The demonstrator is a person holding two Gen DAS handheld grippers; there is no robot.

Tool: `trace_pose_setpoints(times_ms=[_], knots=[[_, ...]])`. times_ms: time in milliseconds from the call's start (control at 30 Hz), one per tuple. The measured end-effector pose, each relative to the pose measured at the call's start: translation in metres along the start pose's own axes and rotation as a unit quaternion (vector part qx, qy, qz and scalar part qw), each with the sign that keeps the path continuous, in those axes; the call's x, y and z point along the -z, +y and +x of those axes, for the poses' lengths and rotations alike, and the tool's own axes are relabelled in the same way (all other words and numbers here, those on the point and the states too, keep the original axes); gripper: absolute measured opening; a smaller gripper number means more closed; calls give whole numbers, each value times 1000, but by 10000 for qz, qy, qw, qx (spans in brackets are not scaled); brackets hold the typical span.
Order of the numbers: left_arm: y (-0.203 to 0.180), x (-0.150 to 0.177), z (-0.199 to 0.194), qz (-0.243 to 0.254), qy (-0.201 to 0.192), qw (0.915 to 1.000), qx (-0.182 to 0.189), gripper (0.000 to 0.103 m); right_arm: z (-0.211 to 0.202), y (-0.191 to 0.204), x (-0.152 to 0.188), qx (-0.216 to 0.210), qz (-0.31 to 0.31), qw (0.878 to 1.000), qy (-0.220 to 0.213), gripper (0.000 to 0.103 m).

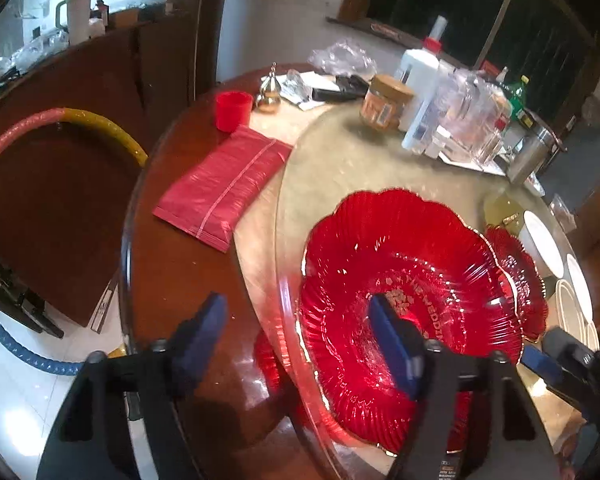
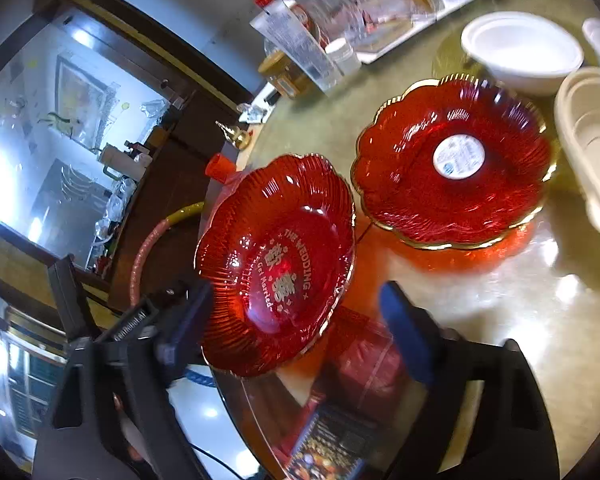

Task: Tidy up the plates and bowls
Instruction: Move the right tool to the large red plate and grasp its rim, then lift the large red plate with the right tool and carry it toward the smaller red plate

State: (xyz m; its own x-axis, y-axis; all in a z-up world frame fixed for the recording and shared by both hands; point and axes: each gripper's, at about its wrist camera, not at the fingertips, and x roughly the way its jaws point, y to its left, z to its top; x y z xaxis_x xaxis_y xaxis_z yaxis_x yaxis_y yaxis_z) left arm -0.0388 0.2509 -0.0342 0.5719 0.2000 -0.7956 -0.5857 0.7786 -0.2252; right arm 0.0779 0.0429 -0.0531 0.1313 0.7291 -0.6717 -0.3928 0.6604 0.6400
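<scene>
A red flower-shaped glass plate with gold wedding lettering [image 1: 404,292] [image 2: 276,264] lies at the near edge of the glass turntable [image 1: 340,160]. My left gripper [image 1: 300,336] is open, its right finger over the plate's centre and its left finger outside the rim. My right gripper [image 2: 300,320] is open around the plate's near rim. A second red plate with a white sticker [image 2: 452,164] [image 1: 520,276] sits just beyond. A white bowl [image 2: 520,52] [image 1: 540,244] and cream containers [image 2: 592,136] stand further right.
A red folded bag [image 1: 224,184], a red cup [image 1: 232,110] and a gold ornament [image 1: 270,92] lie on the wooden table. Bottles, a jar [image 1: 386,100] and glass jars [image 1: 468,116] crowd the turntable's far side. A hoop [image 1: 40,128] leans at left.
</scene>
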Motion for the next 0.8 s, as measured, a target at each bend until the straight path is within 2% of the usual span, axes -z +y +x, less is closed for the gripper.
trace_pose_setpoints(times_ms=[33, 67, 100, 167, 200, 267, 367, 533, 700, 800], knots=[[1, 0, 2, -21, 15, 10000, 22, 63, 2, 0, -2, -13, 43, 10000, 13, 72], [2, 0, 4, -53, 42, 10000, 26, 54, 6, -2, -4, -32, 103, 9999, 51, 66], [2, 0, 6, -67, 81, 9999, 18, 36, 10, -4, -6, -34, 161, 9998, 94, 62], [2, 2, 15, -113, 269, 9996, 31, 16, 15, -8, -9, 102, 208, 9996, 154, 49], [2, 2, 17, -131, 302, 9994, 43, 13, 18, -10, -9, 189, 223, 9994, 173, 43], [1, 4, 21, -100, 267, 9996, -48, 13, 21, -14, -9, 335, 314, 9986, 248, 24], [-1, 4, 20, -61, 203, 9998, -68, 12, 26, -22, -8, 404, 403, 9977, 365, 15], [-1, 3, 18, -37, 234, 9997, -47, 12, 22, -17, -7, 545, 273, 9978, 246, 14], [-1, -7, -9, 3, -259, 9996, -123, 11, 14, 0, -10, 439, 0, 9990, 67, 14], [-1, -9, -16, 28, -419, 9990, -177, 11, 11, 9, -14, 388, -123, 9992, -13, 14]])
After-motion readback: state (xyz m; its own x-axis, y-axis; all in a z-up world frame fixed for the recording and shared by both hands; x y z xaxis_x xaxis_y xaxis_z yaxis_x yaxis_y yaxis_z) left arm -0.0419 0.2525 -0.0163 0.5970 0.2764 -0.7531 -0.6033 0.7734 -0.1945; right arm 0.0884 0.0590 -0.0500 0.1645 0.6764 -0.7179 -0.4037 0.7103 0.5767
